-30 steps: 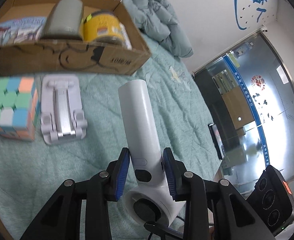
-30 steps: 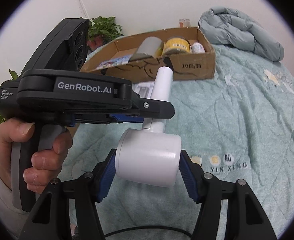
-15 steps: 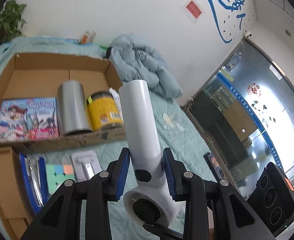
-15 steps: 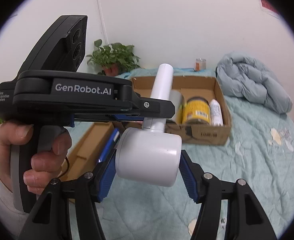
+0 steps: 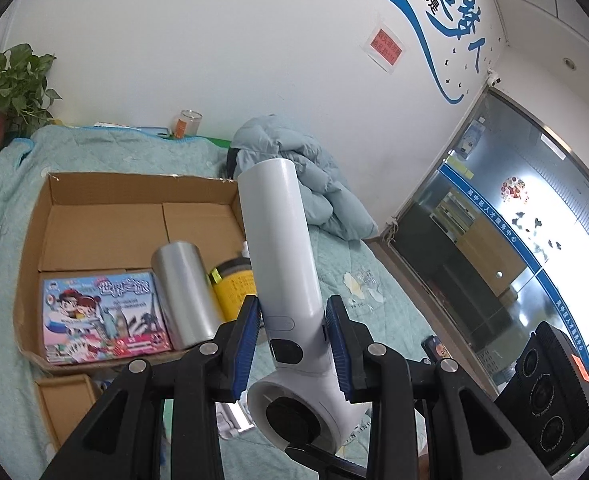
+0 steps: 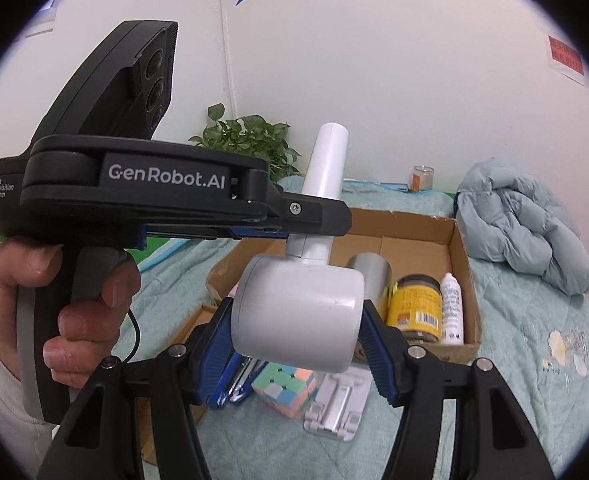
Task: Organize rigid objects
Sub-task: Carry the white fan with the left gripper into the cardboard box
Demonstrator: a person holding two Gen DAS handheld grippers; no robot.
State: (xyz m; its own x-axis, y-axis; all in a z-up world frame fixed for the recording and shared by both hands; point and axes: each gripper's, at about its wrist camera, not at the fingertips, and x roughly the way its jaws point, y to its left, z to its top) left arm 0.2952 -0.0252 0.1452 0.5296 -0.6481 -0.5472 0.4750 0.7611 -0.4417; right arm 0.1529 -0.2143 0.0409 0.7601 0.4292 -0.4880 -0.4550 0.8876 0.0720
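A white hair dryer (image 5: 282,272) is held by both grippers above the bed. My left gripper (image 5: 294,340) is shut on its handle. My right gripper (image 6: 298,340) is shut on its round barrel (image 6: 298,312). The handle points up and away toward an open cardboard box (image 5: 94,216). The box holds a picture book (image 5: 102,316), a silver cylinder (image 5: 182,288), a yellow jar (image 6: 414,308) and a small white bottle (image 6: 452,308). The left gripper's body and the hand on it fill the left of the right wrist view.
A pastel puzzle cube (image 6: 284,386), a white phone stand (image 6: 336,408) and blue pens (image 6: 234,380) lie in front of the box. A smaller cardboard box (image 5: 66,404) sits at lower left. A folded grey-blue quilt (image 5: 314,192) lies right of the box. A plant (image 5: 6,88) stands far left.
Both grippers have lifted the hair dryer and tilted up. The box now appears farther below and its inside shows.
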